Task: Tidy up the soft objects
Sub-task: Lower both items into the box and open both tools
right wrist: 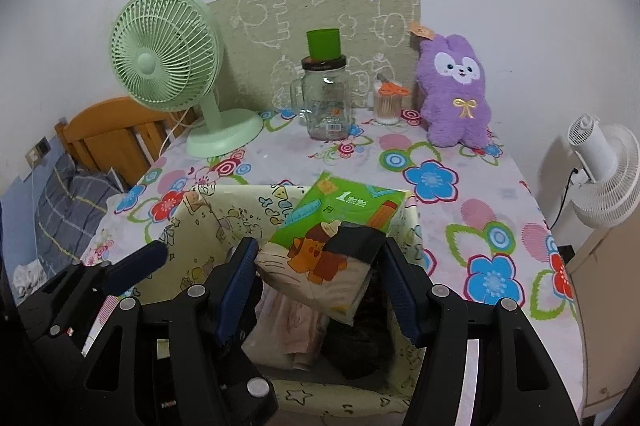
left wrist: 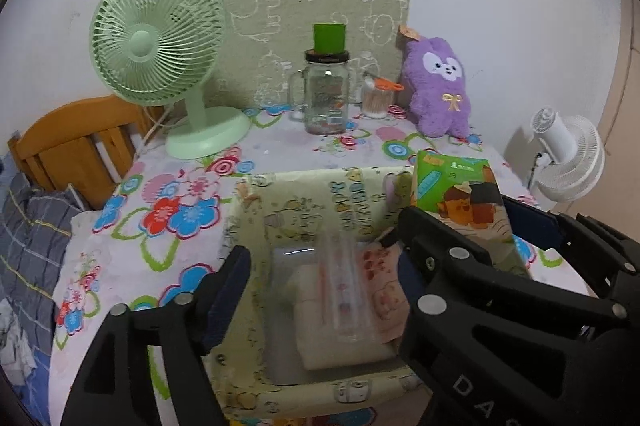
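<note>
**Tissue pack held over the fabric bin**

The green tissue pack (right wrist: 328, 246) carries a large "1" and some small characters that are too small to read; a cartoon bear in a hat is printed on it. The right tool (right wrist: 316, 278) holds this pack between its two blue pads, tilted, just above the open fabric bin (right wrist: 188, 226). The bin is cream with cartoon drawings and some letters on the inner wall, but they are blurred. Inside the bin lie one clear plastic packet (left wrist: 340, 290) with pink prints and, in the right wrist view, one dark soft thing (right wrist: 360, 350) under the pack.

The left tool (left wrist: 324, 274) hangs over the same bin with its fingers spread wide and nothing between them.

On the counter (right wrist: 460, 209), covered with a flower cloth, stand one green fan (right wrist: 168, 53), one glass jar (right wrist: 326, 101) with a green cup (right wrist: 323, 43) on its lid, one small cup of cotton swabs (right wrist: 387, 105), and one purple plush toy (right wrist: 456, 93) with a yellow bow. The jar has a small label; its text is not readable. A white fan (right wrist: 604, 169) stands beside the counter.
</note>
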### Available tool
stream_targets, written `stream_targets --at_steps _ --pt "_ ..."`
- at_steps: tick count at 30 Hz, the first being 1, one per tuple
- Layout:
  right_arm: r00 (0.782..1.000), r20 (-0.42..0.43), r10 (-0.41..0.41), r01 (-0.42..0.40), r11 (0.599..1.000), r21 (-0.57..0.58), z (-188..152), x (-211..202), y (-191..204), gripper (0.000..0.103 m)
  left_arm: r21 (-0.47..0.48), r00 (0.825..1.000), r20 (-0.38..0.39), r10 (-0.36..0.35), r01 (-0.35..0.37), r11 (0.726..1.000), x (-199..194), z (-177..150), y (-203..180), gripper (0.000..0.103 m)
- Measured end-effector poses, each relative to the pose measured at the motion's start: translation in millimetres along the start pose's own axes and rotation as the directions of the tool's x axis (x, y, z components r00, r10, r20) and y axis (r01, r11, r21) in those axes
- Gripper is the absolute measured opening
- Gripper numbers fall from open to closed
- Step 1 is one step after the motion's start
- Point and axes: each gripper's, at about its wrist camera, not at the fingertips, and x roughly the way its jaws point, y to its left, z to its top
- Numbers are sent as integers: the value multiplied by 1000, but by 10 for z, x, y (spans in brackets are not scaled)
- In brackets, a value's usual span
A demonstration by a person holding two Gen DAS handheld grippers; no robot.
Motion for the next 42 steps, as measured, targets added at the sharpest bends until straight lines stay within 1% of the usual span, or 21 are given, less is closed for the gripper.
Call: stream_targets --at_steps 2,5,8,14,15,16,17,18,28,42 --pt "1000 3 12 -12 1000 -5 4 21 31 65 0 1000 1 11 -11 1000 2 7 19 81" --pt "999 8 32 -32 999 -18 22 55 75 66 0 1000 -17 -22 22 1000 24 18 57 83" --pt "999 6 51 -50 998 -26 41 114 103 66 1 999 -17 -32 32 999 29 23 74 85" --pt "997 -11 71 -71 997 -32 62 230 147 68 -7 1000 -18 -6 6 1000 71 18 109 85" --pt "997 -13 72 -72 997 -34 63 235 151 72 -7 1000 -17 -7 6 1000 72 17 112 85" --pt "997 -13 71 -72 997 -36 62 239 158 85 -8 1000 -16 -9 8 1000 71 18 115 85" --pt "997 -11 70 -71 997 -36 62 235 160 90 -9 1000 -15 -11 11 1000 65 17 116 85" --pt "998 -3 69 -69 997 -33 58 224 160 94 -10 1000 -14 -15 15 1000 59 17 120 85" --pt "997 -10 72 -72 997 -16 39 129 149 94 -2 1000 -2 -23 23 1000 -40 18 99 85" --pt "998 46 42 -41 999 -15 2 -342 119 95 10 998 60 -26 25 1000 -460 -18 -39 90"
